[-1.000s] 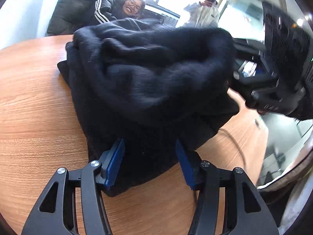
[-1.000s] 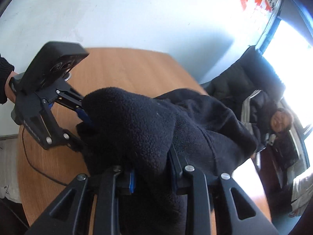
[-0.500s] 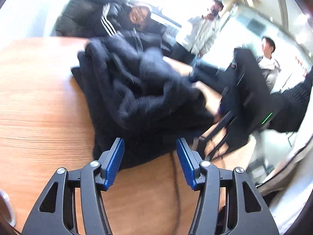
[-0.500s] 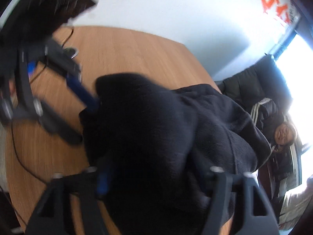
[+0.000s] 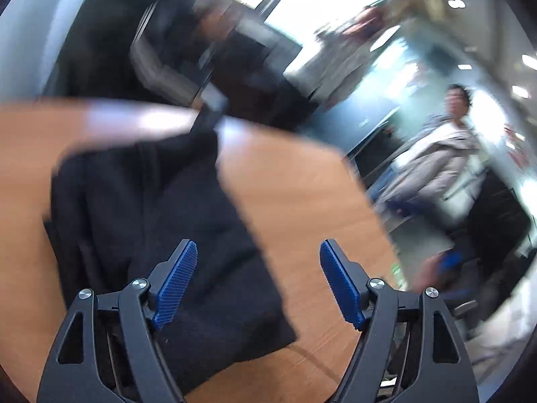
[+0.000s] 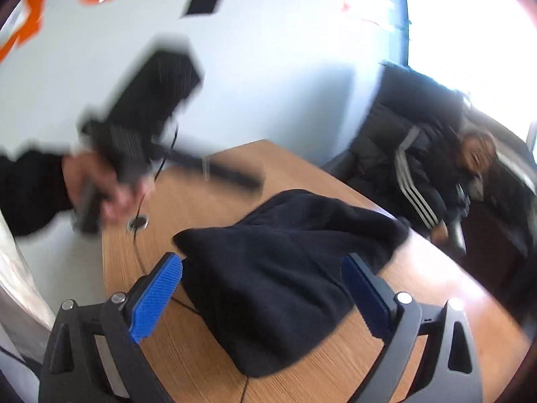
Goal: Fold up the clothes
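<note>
Jaws: both pairs released, empty | garment (image 6: 285,275) bundled on table (image 6: 419,346), centre frame between right gripper (image 6: 261,288) pads | left gripper (image 5: 256,282): garment (image 5: 151,235) lower left, long axis toward upper left

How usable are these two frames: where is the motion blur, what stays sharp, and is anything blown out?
Left wrist view: heavy motion blur across the room and the black garment; only the left gripper is crisp, and the windows at top are overexposed. Right wrist view: the right gripper is sharp, the garment softer, the hand holding the other gripper smeared, and the window at upper right blown white.
</note>
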A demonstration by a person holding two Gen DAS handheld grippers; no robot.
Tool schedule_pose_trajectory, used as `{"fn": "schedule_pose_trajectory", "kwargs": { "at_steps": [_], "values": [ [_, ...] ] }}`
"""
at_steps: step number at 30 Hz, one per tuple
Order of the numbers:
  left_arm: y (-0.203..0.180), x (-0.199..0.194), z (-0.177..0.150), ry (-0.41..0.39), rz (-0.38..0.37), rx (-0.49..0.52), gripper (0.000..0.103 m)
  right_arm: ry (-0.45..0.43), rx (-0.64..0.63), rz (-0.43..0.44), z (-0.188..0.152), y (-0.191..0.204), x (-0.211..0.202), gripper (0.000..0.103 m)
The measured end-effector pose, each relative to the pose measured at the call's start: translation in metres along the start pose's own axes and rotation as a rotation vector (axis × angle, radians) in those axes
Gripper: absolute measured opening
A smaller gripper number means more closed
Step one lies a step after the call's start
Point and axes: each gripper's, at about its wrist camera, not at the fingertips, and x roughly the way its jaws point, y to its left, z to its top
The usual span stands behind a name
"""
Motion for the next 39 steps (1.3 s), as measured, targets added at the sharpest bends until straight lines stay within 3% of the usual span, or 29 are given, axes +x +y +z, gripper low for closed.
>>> {"fn": "schedule_pose_trajectory", "kwargs": {
  "at_steps": [1, 2, 3, 4, 5, 6, 9, 10, 12, 13, 14, 15, 16, 19, 22, 24, 25, 27, 31, 34, 37, 39],
  "values": [
    [0.015, 0.025, -0.006, 0.055, 0.04, -0.049, 0.075, -0.001, 0.056, -0.011, -0.001, -0.019, -0.008, 0.098],
    [0.03, 0.045, -0.015, 0.08, 0.096, -0.077, 0.061, -0.001, 0.096, -0.016, -0.002, -0.032, -0.008, 0.098],
    [0.038, 0.051, -0.022, 0.058, 0.128, -0.073, 0.053, 0.0, 0.124, -0.017, -0.005, -0.041, -0.004, 0.098],
    [0.044, 0.049, -0.028, -0.005, 0.145, -0.055, 0.036, 0.0, 0.152, -0.017, -0.007, -0.05, 0.001, 0.098],
    [0.052, 0.046, -0.031, -0.016, 0.156, -0.086, 0.014, 0.001, 0.181, -0.017, -0.01, -0.058, 0.005, 0.098],
    [0.06, 0.042, -0.033, -0.027, 0.166, -0.119, 0.007, 0.001, 0.209, -0.017, -0.012, -0.067, 0.01, 0.098],
    [0.09, 0.03, -0.04, -0.043, 0.056, -0.279, 0.006, 0.003, 0.282, -0.013, -0.018, -0.09, 0.027, 0.098],
    [0.079, 0.024, -0.036, -0.03, 0.097, -0.256, 0.006, 0.003, 0.289, -0.004, -0.017, -0.092, 0.037, 0.098],
    [0.056, 0.013, -0.028, -0.045, 0.18, -0.197, 0.012, 0.004, 0.307, 0.028, -0.014, -0.095, 0.057, 0.098],
    [0.044, 0.007, -0.026, -0.072, 0.222, -0.16, 0.027, 0.009, 0.315, 0.045, -0.013, -0.097, 0.067, 0.098],
    [0.033, 0.001, -0.023, -0.098, 0.264, -0.124, 0.05, 0.013, 0.324, 0.063, -0.012, -0.098, 0.076, 0.098],
    [0.022, -0.005, -0.021, -0.123, 0.306, -0.09, 0.06, 0.017, 0.333, 0.08, -0.011, -0.1, 0.085, 0.097],
    [0.029, 0.007, -0.026, -0.088, 0.356, -0.093, 0.066, 0.022, 0.341, 0.097, -0.01, -0.101, 0.094, 0.096],
    [0.049, 0.04, -0.042, 0.016, 0.503, -0.104, 0.067, 0.045, 0.407, 0.166, -0.013, -0.106, 0.112, 0.091],
    [0.048, 0.041, -0.048, -0.027, 0.509, -0.062, 0.069, 0.094, 0.403, 0.193, -0.017, -0.106, 0.12, 0.088],
    [0.055, 0.041, -0.05, -0.035, 0.518, -0.095, 0.074, 0.132, 0.354, 0.172, -0.017, -0.104, 0.123, 0.087],
    [0.058, 0.042, -0.052, -0.037, 0.532, -0.105, 0.092, 0.146, 0.337, 0.143, -0.016, -0.104, 0.125, 0.087],
    [0.076, 0.042, -0.055, -0.034, 0.474, -0.197, 0.093, 0.182, 0.359, 0.09, -0.012, -0.106, 0.132, 0.087],
    [0.042, 0.032, -0.047, -0.011, 0.554, -0.118, 0.091, 0.228, 0.331, 0.057, 0.0, -0.094, 0.137, 0.088],
    [0.015, 0.012, -0.046, -0.025, 0.582, -0.075, 0.095, 0.204, 0.308, 0.065, 0.002, -0.089, 0.13, 0.099],
    [-0.013, -0.016, -0.046, -0.068, 0.598, -0.044, 0.103, 0.202, 0.411, 0.116, -0.01, -0.104, 0.12, 0.101],
    [-0.021, -0.031, -0.048, -0.071, 0.595, -0.016, 0.103, 0.207, 0.477, 0.137, -0.021, -0.115, 0.116, 0.102]
  ]
}}
